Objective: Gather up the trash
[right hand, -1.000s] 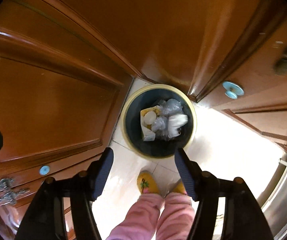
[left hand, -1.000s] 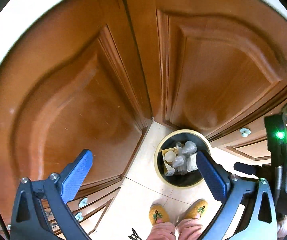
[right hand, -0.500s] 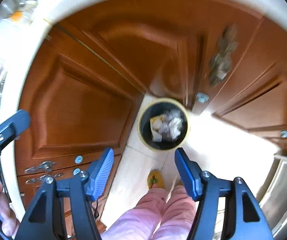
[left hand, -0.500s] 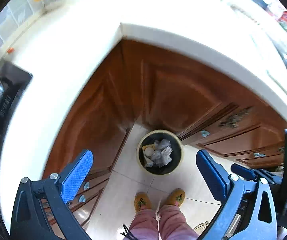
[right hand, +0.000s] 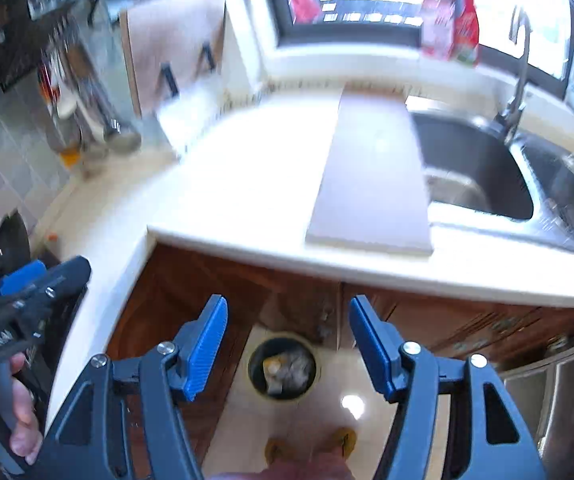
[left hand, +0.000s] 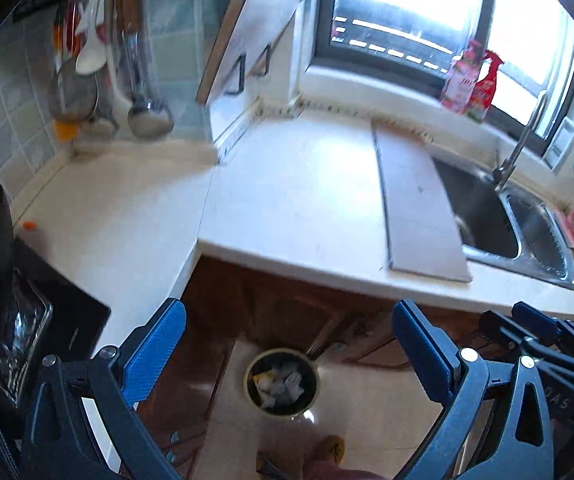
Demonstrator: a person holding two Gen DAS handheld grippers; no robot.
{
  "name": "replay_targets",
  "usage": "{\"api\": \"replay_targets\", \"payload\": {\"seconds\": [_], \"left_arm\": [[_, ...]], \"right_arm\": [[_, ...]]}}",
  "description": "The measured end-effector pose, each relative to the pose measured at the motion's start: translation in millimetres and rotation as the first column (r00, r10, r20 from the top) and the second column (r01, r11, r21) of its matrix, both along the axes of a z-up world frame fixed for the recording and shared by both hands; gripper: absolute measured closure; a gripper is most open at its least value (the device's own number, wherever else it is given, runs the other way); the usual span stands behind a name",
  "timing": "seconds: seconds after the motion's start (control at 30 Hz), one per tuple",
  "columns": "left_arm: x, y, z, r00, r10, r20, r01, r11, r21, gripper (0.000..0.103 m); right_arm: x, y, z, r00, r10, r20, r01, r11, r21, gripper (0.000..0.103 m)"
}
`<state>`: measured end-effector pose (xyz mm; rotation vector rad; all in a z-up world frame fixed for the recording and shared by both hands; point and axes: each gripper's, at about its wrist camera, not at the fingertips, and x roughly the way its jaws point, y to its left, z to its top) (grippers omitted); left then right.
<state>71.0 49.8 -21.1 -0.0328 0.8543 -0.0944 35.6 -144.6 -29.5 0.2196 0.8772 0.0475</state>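
Black bin (left hand: pixel 282 384) upright, mouth facing up.

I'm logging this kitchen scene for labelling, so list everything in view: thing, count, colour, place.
trash bin: one, dark with a yellowish rim, on the floor in the cabinet corner, holding crumpled pale trash
countertop: one, white, L-shaped
board: one, pale grey, on the countertop left of the sink
sink: one, steel, two basins, with a faucet
spray bottles: two, red and pink, on the window sill
hanging utensils: several, mostly metal, on the tiled wall
cabinets: brown wood, below the countertop
small scrap: one, orange, on the countertop's left end
slippers: two, yellow, on the floor
left gripper: blue pads, open, empty
right gripper: blue pads, open, empty
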Motion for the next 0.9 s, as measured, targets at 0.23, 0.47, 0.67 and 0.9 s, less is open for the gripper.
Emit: {"api": "replay_targets", "payload": {"seconds": [0.23,0.47,0.67,0.9], "left_arm": [[-4,-20,41,0.996,-0.040,0.078,0.042,0.999,-0.026,0.001],[-19,-44,56,0.992,-0.067,0.104,0.068,0.998,-0.006,0.001],[-28,-53,56,0.990,-0.060,0.125,0.059,0.998,0.007,0.001],[-33,-49,61,0.988,0.000,0.155,-0.004,1.000,0.026,0.001]], "right_arm": [[-26,-10,52,0.987,-0.076,0.138,0.079,0.997,-0.015,0.039],[-49,-5,75,0.971,-0.071,0.230,0.094,0.991,-0.091,0.038],[-58,-8,84,0.960,-0.088,0.267,0.121,0.986,-0.111,0.033],[-59,-5,88,0.953,-0.071,0.295,0.111,0.986,-0.120,0.030]]}}
